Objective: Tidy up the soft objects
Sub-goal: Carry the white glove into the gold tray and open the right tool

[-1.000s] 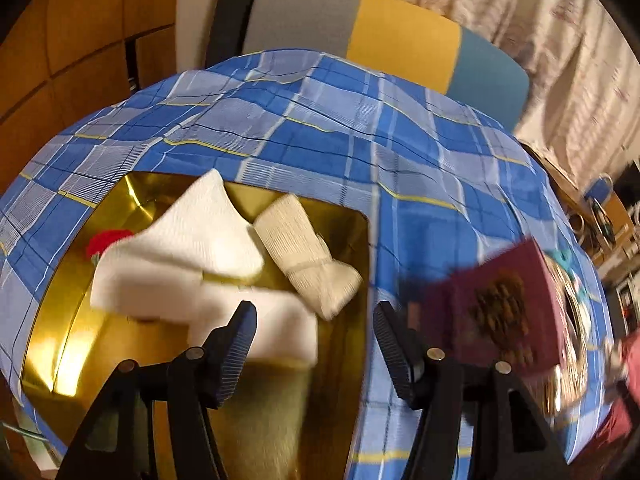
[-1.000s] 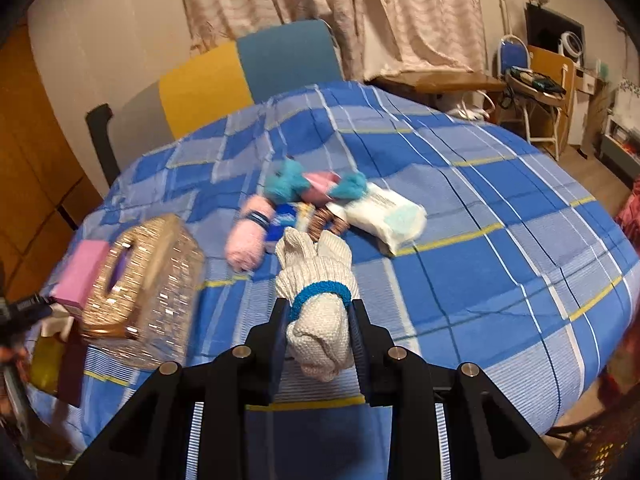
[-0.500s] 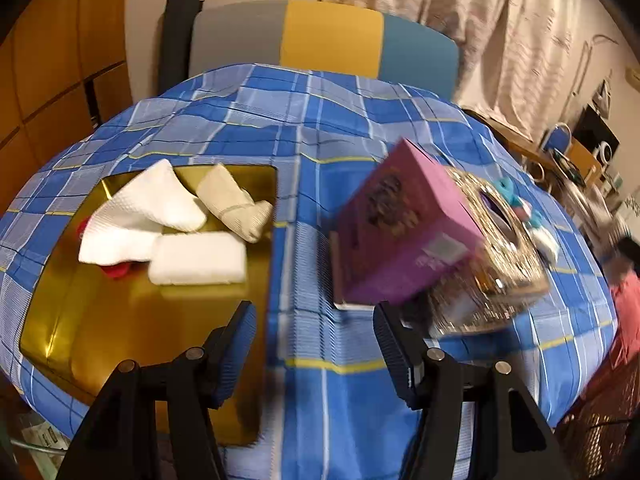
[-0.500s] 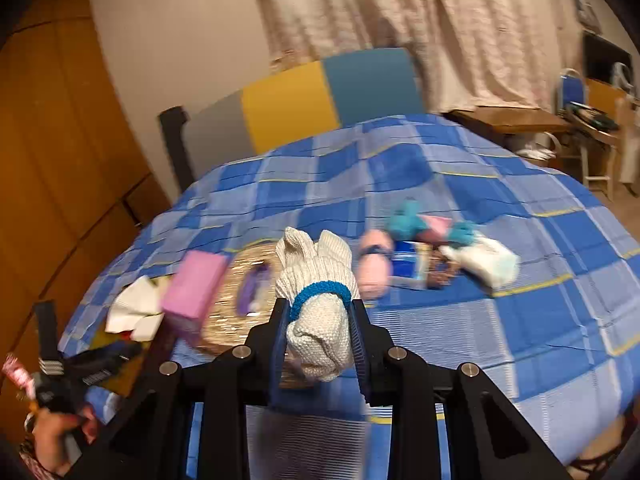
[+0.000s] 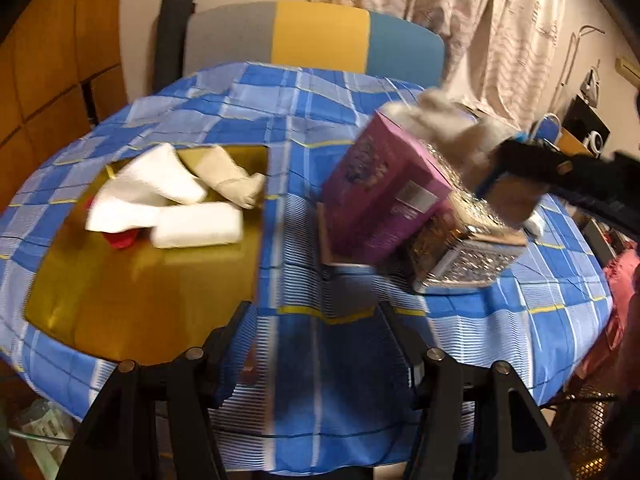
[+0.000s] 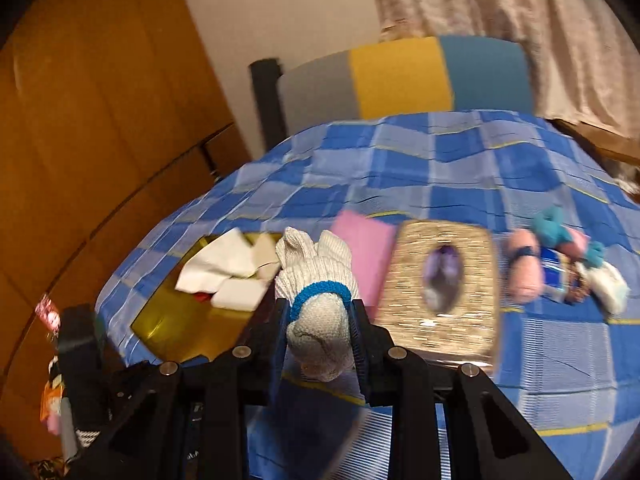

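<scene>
- My right tongs [image 6: 318, 322] are pinching the knit glove [image 6: 316, 300]; left tongs [image 5: 316, 344] are spread, empty, over the table [image 5: 500, 320] edge.
- Gold tray [image 5: 132, 292] has open room up front.
- Purple box [image 5: 380, 196] label is too blurry to read.

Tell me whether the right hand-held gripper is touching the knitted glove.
Touching. The right wrist view shows the right hand-held gripper with both fingers pressed against the sides of the glove, lifted above the tablecloth.
</scene>
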The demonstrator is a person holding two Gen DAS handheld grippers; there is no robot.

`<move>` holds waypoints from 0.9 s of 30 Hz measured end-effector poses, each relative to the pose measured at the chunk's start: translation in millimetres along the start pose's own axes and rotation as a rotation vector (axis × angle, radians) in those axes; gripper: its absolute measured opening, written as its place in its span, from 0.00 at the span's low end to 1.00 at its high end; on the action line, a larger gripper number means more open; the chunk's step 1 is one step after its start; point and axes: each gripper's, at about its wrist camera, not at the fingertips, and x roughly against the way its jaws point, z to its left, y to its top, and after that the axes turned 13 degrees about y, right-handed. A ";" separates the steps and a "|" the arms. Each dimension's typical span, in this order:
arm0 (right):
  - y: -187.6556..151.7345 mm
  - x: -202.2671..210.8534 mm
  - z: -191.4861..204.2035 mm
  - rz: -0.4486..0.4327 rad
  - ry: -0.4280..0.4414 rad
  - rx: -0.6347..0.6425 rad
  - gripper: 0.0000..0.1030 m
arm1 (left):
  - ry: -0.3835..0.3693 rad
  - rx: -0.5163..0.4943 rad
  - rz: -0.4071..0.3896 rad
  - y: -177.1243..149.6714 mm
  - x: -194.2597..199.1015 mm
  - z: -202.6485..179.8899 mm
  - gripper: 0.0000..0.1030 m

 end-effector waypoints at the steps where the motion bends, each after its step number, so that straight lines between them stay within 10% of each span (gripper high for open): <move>1: -0.4 -9.9 7.3 0.017 0.013 0.010 0.29 | 0.006 0.007 -0.011 0.0 3.0 4.8 0.60; 27: -17.0 -185.8 79.1 0.276 0.109 0.062 0.30 | 0.203 0.255 0.028 -13.1 -9.9 118.6 0.60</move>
